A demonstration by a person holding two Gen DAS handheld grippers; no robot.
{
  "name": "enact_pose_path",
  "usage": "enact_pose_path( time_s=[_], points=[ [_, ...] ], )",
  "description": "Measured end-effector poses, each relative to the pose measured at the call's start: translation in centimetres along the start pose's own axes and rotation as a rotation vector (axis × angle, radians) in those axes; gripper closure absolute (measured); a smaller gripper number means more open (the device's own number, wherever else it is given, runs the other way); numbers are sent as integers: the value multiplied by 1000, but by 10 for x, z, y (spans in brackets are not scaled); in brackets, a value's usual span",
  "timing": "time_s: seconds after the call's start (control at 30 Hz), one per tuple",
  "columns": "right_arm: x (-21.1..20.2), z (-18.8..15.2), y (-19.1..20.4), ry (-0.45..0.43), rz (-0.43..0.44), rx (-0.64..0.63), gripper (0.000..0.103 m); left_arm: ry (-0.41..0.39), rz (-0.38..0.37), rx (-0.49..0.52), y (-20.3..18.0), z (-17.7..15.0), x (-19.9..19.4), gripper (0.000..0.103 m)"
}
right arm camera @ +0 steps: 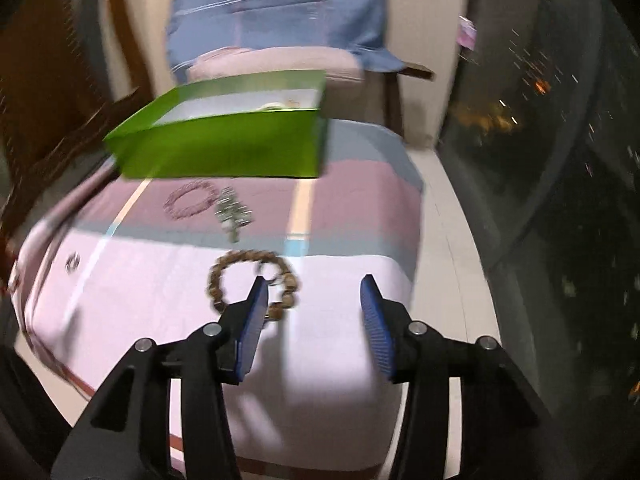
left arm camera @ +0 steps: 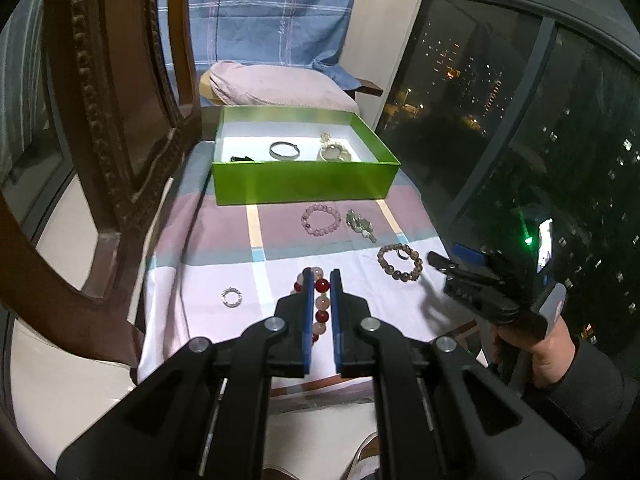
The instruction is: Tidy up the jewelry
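Brown bead bracelet [right arm camera: 252, 284] — seemingly just beyond right claw [right arm camera: 314, 294], claw parted

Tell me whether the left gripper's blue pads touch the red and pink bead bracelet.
Touching: left wrist view shows left gripper closed on the red and pink bead bracelet.

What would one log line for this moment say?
left gripper: shut on red-and-pink bead bracelet | right gripper: open, by brown bead bracelet | green box: holds bangle

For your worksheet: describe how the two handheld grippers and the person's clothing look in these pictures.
Both grippers, left gripper and right gripper, are black linkage frames with silver pivot bolts and blue ribbed pads on the fingers. A dark sleeve covers the forearm behind the right one.
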State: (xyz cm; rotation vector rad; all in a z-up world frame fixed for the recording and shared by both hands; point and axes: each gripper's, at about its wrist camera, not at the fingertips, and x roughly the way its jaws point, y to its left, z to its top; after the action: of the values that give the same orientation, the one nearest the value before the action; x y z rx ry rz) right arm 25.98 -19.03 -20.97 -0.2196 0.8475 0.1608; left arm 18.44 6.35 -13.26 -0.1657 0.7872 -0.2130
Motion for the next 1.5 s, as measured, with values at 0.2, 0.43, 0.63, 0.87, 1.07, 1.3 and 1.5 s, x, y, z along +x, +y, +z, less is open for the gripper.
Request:
enact_pose_path(
  time_s=[0.2, 0.43, 0.63, 0.87, 1.07, 1.3, 1.5],
  points=[
    [30, 11, 9, 44, 64, -15, 73, 9, -5, 14, -5, -1, 3, 95],
    [44, 13, 6, 92, 93, 4, 91, 10, 6, -1, 1, 0, 3, 95],
    [37, 15, 7, 66, 94, 7, 92, 20, 1, -2, 1, -2, 5, 95],
    [18, 19, -2, 14, 123, 63, 92, 16, -1, -7, 0, -2, 5, 95],
    [-23, 35, 4, -48, 229, 70, 92, -1, 0, -7, 1, 1, 0, 95],
    [-93, 49, 15, -153, 261, 77, 92, -19, 11, 11, -8, 6, -8, 95],
    [-145, 44, 27, -220, 233, 72, 92, -41, 12, -1, -13, 10, -18, 95]
  ],
)
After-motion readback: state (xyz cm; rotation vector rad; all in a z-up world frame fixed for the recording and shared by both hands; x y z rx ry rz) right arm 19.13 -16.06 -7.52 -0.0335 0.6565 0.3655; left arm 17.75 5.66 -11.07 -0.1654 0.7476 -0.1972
